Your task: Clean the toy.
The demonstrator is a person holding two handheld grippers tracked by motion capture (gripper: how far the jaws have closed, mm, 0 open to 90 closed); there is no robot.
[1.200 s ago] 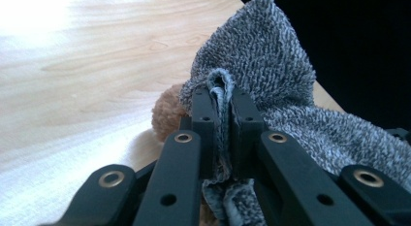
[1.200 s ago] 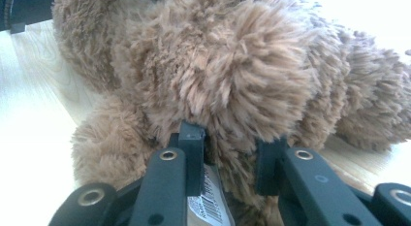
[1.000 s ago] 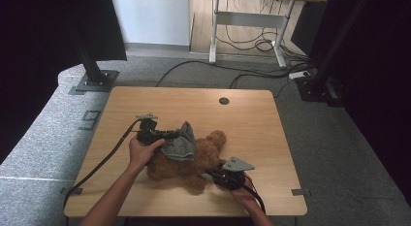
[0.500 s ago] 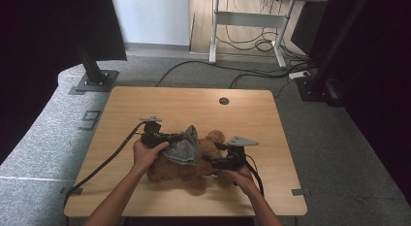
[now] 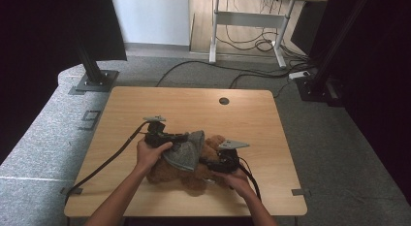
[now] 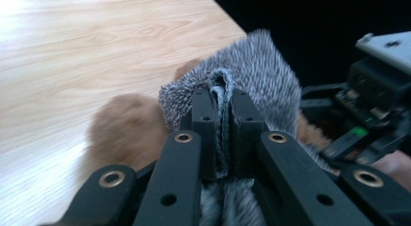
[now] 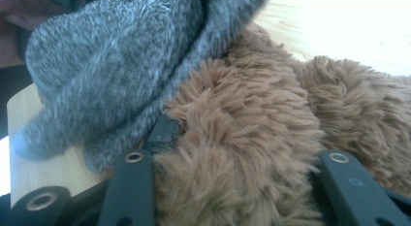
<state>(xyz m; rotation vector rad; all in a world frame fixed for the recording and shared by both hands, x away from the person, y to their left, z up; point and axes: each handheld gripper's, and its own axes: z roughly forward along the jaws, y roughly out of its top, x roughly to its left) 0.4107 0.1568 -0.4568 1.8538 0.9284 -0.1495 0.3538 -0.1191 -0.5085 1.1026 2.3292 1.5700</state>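
A brown plush bear (image 5: 170, 175) lies on the wooden table (image 5: 194, 104), with a grey knitted garment (image 5: 186, 152) over its upper part. My left gripper (image 5: 187, 137) is shut on a fold of that grey fabric (image 6: 264, 66), which is pinched between its pads (image 6: 221, 97). My right gripper (image 5: 207, 163) comes in from the bear's right side. Its jaws have just been closing, and thick brown fur (image 7: 252, 100) is pressed between them (image 7: 242, 143). The grey garment (image 7: 111, 61) hangs over the left jaw's tip.
The table has a round cable hole (image 5: 224, 101) near its far edge. Black cables trail from both grippers toward the front edge. Dark stands (image 5: 94, 80) and a desk frame (image 5: 247, 22) stand on the floor beyond the table.
My right gripper has moved from the table's front right up to the bear's side and now has fur between its jaws. The left gripper has kept its hold on the grey garment.
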